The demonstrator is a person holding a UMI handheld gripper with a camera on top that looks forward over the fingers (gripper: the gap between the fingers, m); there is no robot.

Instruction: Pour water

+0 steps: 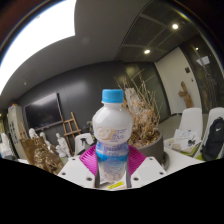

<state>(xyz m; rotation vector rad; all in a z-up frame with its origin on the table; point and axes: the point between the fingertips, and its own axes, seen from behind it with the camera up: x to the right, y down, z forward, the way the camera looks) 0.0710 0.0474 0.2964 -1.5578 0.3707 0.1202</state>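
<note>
Clear blue-capped bottle point(113, 138) between gripper point(112, 165) fingers

Dried branches point(148, 118) in pot — black backpack point(213, 137).

Bottle point(112, 135) fills the tool point(112, 163); open air on both sides.

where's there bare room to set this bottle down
Little shows. The gripper holds the water bottle between its pink pads, hiding what lies below. A pale strip of table lies right of the bottle, bordered by the white chair. Dried branches crowd behind it; the left, around more dried plants, looks cluttered.
</note>
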